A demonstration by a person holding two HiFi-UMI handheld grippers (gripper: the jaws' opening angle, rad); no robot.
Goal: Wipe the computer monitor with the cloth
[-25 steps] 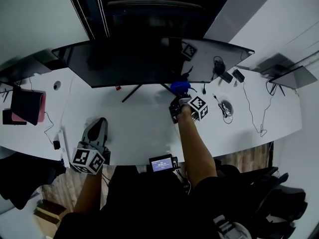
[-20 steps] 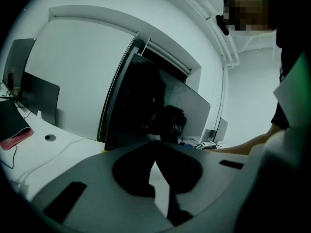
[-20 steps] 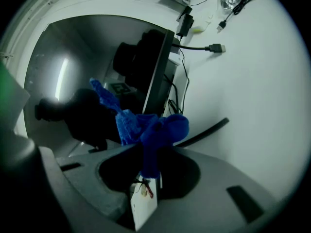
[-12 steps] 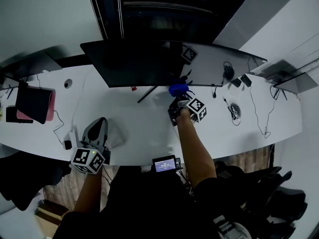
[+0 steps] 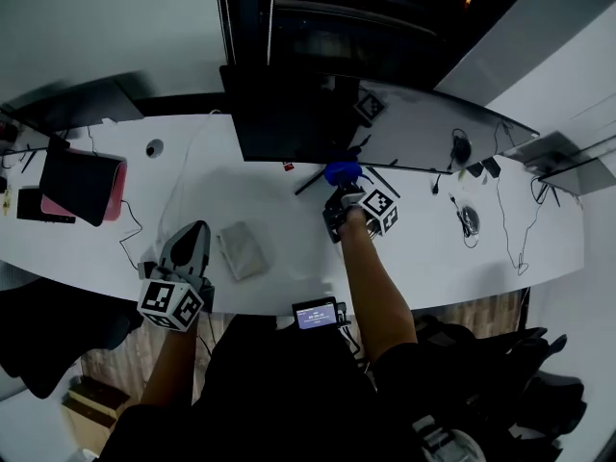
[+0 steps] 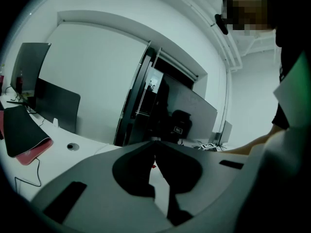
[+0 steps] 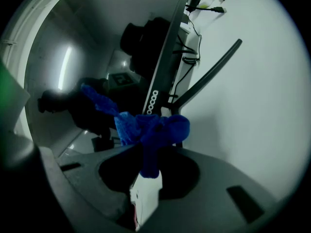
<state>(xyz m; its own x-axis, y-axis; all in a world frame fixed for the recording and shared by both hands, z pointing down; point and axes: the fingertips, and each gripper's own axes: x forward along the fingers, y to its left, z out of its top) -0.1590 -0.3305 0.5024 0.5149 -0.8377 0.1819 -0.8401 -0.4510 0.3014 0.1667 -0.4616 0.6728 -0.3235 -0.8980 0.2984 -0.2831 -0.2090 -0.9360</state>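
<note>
Dim, cool, bluish light — heavy fisheye bending and dark vignettes at edges, soft blur throughout.

Office, open-plan type. Long white surface (image 5: 433,258) runs the room's width. Wide monitor (image 5: 289,123) on a splayed stand, another screen (image 5: 568,154) further along at right. Round cable port (image 5: 154,147) set in the top. Plugs and cables (image 5: 461,150) trail loose. Wood floor (image 5: 481,308) below.

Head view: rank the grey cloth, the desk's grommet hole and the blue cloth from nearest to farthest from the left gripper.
From the left gripper:
1. Grey cloth, just to its right.
2. Grommet hole, farther back and slightly left.
3. Blue cloth, far right, held in the right gripper.
</note>
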